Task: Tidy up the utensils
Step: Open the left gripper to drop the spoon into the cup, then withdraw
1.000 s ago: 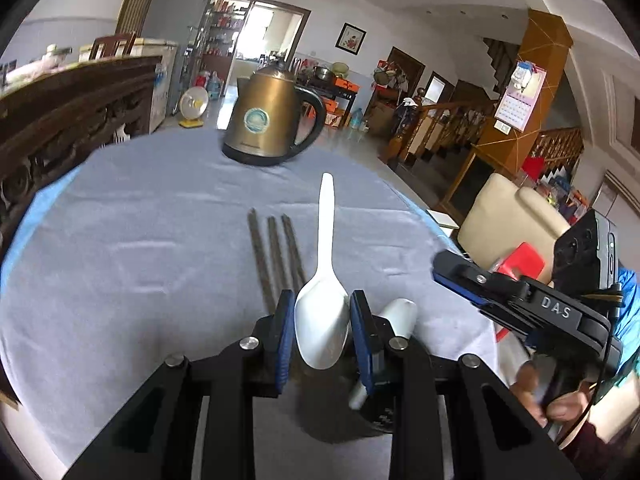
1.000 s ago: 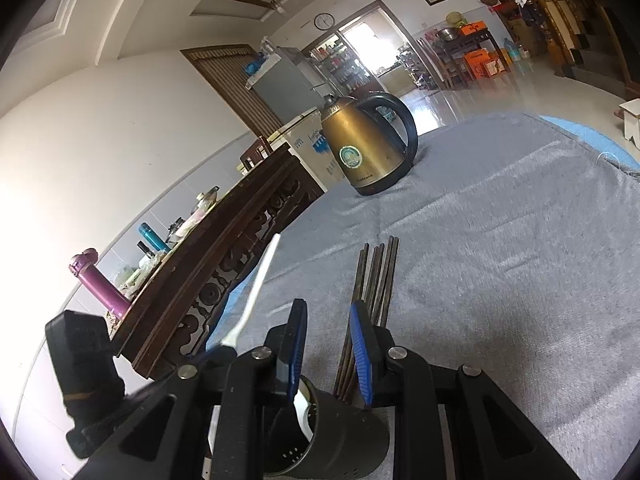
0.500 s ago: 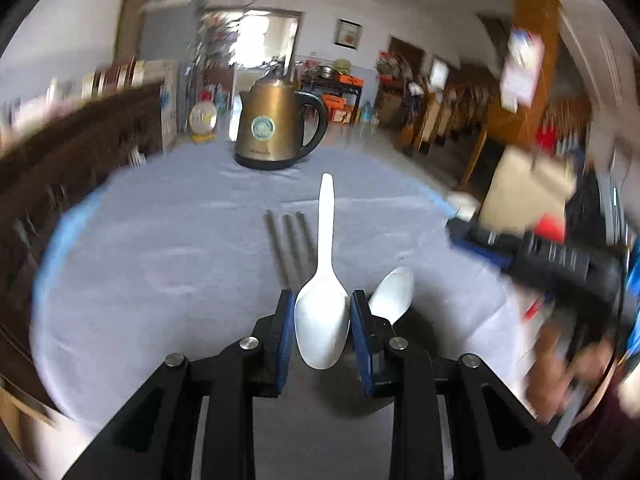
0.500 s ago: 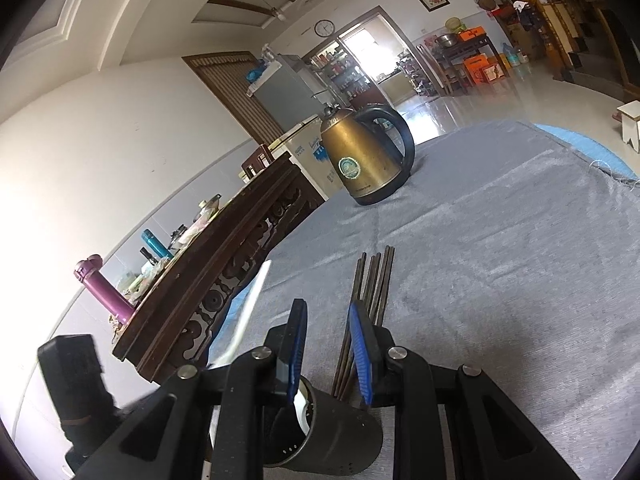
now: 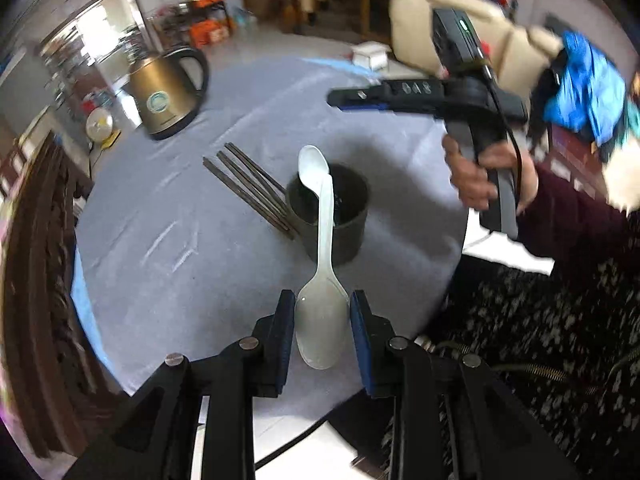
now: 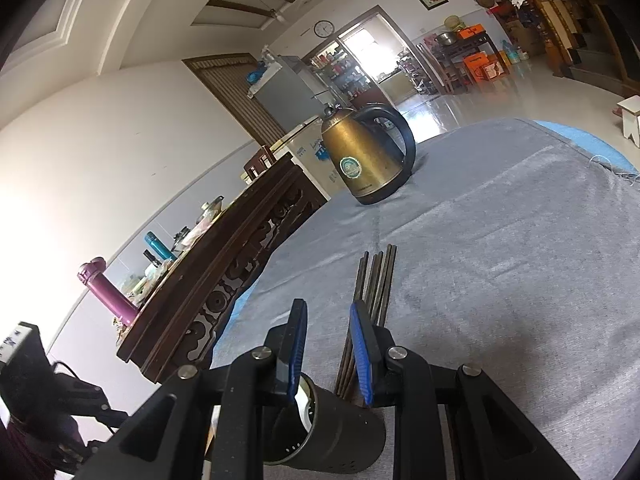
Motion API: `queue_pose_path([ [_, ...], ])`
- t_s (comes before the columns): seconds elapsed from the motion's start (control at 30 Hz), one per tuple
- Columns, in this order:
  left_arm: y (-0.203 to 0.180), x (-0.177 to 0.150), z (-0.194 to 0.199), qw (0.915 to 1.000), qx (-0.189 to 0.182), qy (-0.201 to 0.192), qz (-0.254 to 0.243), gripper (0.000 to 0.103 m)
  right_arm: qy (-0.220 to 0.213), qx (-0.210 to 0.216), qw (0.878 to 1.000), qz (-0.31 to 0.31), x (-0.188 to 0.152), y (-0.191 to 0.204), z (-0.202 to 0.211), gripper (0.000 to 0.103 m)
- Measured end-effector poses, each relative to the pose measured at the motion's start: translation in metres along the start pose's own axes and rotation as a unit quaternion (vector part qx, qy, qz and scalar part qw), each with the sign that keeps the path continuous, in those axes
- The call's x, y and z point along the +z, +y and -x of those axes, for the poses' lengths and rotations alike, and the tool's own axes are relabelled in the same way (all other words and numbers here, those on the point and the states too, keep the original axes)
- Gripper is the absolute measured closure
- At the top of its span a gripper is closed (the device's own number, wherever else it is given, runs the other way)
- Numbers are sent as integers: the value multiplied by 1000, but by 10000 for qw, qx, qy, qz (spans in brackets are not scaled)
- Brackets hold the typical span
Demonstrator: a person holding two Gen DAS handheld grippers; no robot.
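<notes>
Left wrist view: the left gripper [image 5: 322, 330] pinches the bowl of a white plastic spoon [image 5: 323, 280] between its blue pads, and the handle points toward 12 o'clock, w/ its tip over the mouth of the dark utensil holder [image 5: 334, 220]. A second white spoon [image 5: 313, 172] stands already in the holder, bowl up, at the rim's 11 o'clock side. Dark chopsticks [image 5: 250, 190] lie on the grey tablecloth [image 5: 160, 220] at approx. 10 o'clock from the holder, their near ends touching its wall. The brass electric kettle [image 5: 164, 94] stands far away at 11 o'clock.

Right gripper [image 5: 344, 100] hangs in the air at 1 o'clock, held by a hand [image 5: 486, 178]. In the right wrist view its jaws are a bit apart w/ nothing between them [image 6: 328, 344]; the holder [image 6: 336, 432] is just below them, chopsticks [image 6: 372, 288] ahead at 12 o'clock, kettle [image 6: 366, 156] beyond.
</notes>
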State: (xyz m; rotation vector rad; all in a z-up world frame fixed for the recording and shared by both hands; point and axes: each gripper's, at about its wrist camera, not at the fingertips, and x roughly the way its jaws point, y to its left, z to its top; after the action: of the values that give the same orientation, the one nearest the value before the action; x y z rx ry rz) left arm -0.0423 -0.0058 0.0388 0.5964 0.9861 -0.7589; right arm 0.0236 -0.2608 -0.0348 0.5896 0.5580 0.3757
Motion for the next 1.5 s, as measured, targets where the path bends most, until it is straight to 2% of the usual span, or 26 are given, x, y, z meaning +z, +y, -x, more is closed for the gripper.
queue_pose_path([
  [0.2, -13, 23, -11, 9946, 115, 552, -876, 74, -36, -13, 10000, -33, 1, -3, 3, 78],
  [0.37, -5, 42, -18, 9897, 98, 962, -1054, 74, -97, 6, 9998, -153, 2, -10, 8, 78],
  [0.57, -10, 59, -33, 9764, 62, 1602, -1445, 74, -86, 83, 9995, -294, 2, -17, 8, 78],
  [0.8, -6, 86, -42, 9708, 66, 1804, -1578, 73, -132, 97, 9990, -414, 4, -26, 13, 77],
  [0.97, 1, 100, -43, 9767, 116, 1574, -1457, 73, -164, 42, 9982, -574, 5, -35, 15, 77],
  [1.1, 22, 109, -28, 9927, 57, 856, -848, 72, -143, 37, 9986, -510, 3, -31, 13, 77],
  [1.17, 41, 105, -20, 9985, 71, 392, -385, 67, -106, 21, 9988, -473, 2, -29, 10, 77],
  [1.27, 73, 89, -23, 9990, 200, 5, 406, 64, -37, -39, 9991, -419, 0, -28, 6, 77],
  [1.33, 99, 76, -32, 9935, 308, -173, 1080, 64, 41, -100, 9992, -386, 0, -27, 0, 77],
  [1.43, 140, 48, -51, 9718, 595, -325, 2259, 64, 157, -201, 9992, -318, 0, -25, -10, 77],
  [1.5, 159, 37, -61, 9570, 731, -469, 2769, 64, 288, -263, 9988, -281, 3, -26, -21, 77],
])
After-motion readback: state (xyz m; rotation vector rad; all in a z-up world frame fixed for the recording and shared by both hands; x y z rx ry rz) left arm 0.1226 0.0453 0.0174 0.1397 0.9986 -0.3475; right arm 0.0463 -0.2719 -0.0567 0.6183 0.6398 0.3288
